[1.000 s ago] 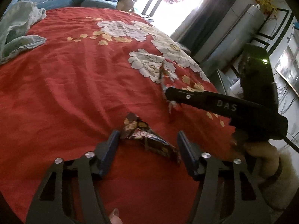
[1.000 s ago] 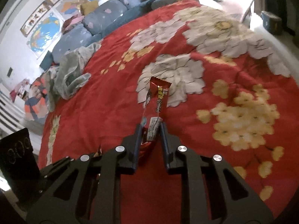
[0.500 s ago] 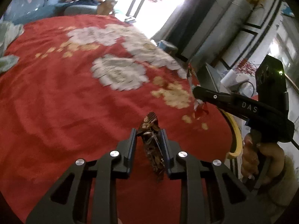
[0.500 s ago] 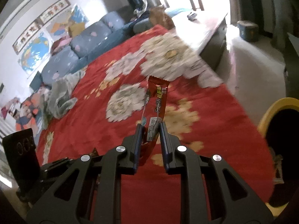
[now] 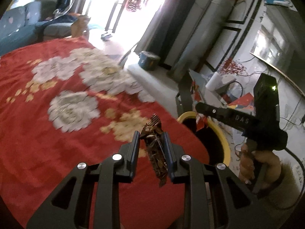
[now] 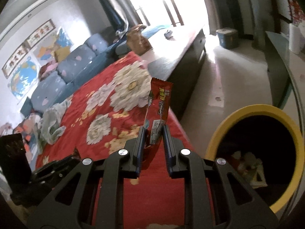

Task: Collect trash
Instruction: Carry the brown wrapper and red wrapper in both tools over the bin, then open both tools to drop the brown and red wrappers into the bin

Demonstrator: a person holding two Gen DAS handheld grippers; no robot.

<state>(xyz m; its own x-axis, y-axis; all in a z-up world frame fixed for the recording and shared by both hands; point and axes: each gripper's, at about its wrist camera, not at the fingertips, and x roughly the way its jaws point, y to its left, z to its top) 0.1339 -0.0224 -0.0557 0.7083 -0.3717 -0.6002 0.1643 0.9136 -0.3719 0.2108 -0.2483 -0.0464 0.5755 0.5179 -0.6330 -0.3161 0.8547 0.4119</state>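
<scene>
My left gripper (image 5: 151, 136) is shut on a crumpled brown wrapper (image 5: 155, 148) and holds it above the red bed's edge. My right gripper (image 6: 152, 130) is shut on a red snack wrapper (image 6: 159, 103) that stands upright between the fingers. In the left wrist view the right gripper (image 5: 198, 107) holds that red wrapper (image 5: 200, 119) over the yellow-rimmed trash bin (image 5: 222, 135). The bin (image 6: 215, 135) lies to the lower right in the right wrist view, with trash inside it.
The red flowered bedspread (image 5: 38, 129) fills the left side. A crumpled cloth (image 6: 51, 124) lies on the bed by a blue sofa (image 6: 76, 66). A dark low table (image 6: 181, 43) and a blue tub (image 6: 227, 38) stand on the floor beyond.
The left gripper closed on the brown wrapper and lifted it off the bed. Both grippers swung right toward the bed's edge, and the yellow bin came into view.
</scene>
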